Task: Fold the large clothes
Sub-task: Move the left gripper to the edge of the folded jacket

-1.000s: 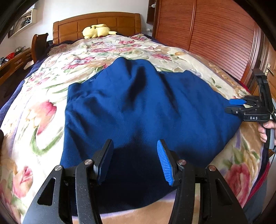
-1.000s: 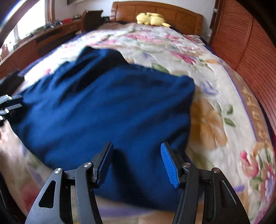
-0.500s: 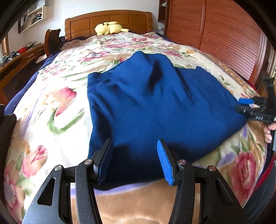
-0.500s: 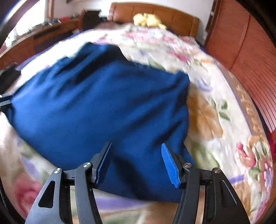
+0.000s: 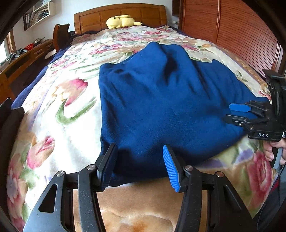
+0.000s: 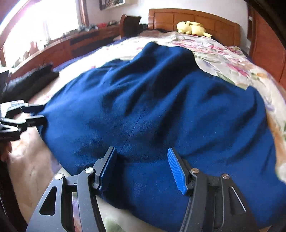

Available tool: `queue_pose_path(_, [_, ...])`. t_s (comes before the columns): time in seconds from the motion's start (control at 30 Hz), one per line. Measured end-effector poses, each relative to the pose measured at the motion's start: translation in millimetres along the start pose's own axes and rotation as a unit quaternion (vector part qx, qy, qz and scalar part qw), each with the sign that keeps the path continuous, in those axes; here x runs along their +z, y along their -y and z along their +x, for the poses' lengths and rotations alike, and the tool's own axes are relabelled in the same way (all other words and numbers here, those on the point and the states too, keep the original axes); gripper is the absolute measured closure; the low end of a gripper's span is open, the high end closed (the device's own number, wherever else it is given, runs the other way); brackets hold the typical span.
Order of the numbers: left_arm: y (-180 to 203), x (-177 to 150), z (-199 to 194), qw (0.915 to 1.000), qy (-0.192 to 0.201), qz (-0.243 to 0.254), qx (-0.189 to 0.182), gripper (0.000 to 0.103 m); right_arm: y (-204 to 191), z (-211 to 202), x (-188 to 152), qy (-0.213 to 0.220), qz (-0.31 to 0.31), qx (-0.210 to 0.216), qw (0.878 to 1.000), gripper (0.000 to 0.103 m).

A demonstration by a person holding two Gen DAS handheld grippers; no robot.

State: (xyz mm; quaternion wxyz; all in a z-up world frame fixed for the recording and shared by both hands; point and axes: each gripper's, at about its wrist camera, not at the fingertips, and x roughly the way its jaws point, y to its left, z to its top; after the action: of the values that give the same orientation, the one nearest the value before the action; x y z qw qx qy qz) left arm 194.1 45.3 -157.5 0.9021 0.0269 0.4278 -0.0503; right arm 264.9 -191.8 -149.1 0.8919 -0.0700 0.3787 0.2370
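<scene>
The left gripper points down at the near hem of the blue garment, its jaws standing apart with nothing pinched; the dark finger on one side and the blue ribbed pad on the other frame the garment's near left corner, where cloth shows in the gap, but whether the tips touch it cannot be told. The right gripper likewise stands released, jaws parted over the garment's near edge with fabric visible between and under the fingers, none of it clamped (this view is slightly blurred). In the left wrist view the right gripper appears from the side at the garment's right edge, a hand wrapped round its handle. The garment lies spread and wrinkled across the floral blanket covering the bed, its far end bunched up into a hump towards the headboard. A yellow plush toy rests against the headboard. A slatted wooden wardrobe runs along one side of the bed, and a wooden desk under a bright window along the other, with a dark bundle of cloth at the blanket's edge near the left gripper
</scene>
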Motion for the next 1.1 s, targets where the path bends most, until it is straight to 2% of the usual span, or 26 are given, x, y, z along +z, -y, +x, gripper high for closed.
queue_pose_path(0.13, [-2.2, -7.0, -10.6, 0.9997, 0.009, -0.019, 0.013, 0.05, -2.8, -0.4, 1.9, -0.004, -0.004, 0.003, 1.0, 0.041])
queue_pose_path(0.3, [-13.9, -15.1, -21.3, 0.9972, 0.021, -0.068, 0.021, 0.05, -7.7, 0.0, 1.3, -0.002, -0.013, -0.007, 1.0, 0.041])
queue_pose_path(0.5, [-19.0, -19.8, -21.5, 0.9944, 0.018, -0.091, 0.05, 0.05, 2.5, -2.6, 2.1, 0.002, -0.013, -0.004, 1.0, 0.041])
queue_pose_path(0.73, [-25.5, -21.9, -9.8, 0.9932, -0.01, -0.106, 0.047, 0.049, 1.1, -4.7, 0.7, 0.005, -0.015, -0.005, 1.0, 0.041])
queue_pose_path(0.8, [-25.2, -23.9, -6.9, 0.993, -0.016, -0.105, 0.051, 0.044, 1.2, -4.7, 0.6, 0.005, -0.015, -0.006, 1.0, 0.041])
queue_pose_path(1.1, [-28.6, -28.1, 4.1, 0.9914, -0.03, -0.119, 0.046, 0.039, 0.8, -4.6, 0.7, 0.005, -0.016, -0.005, 1.0, 0.041])
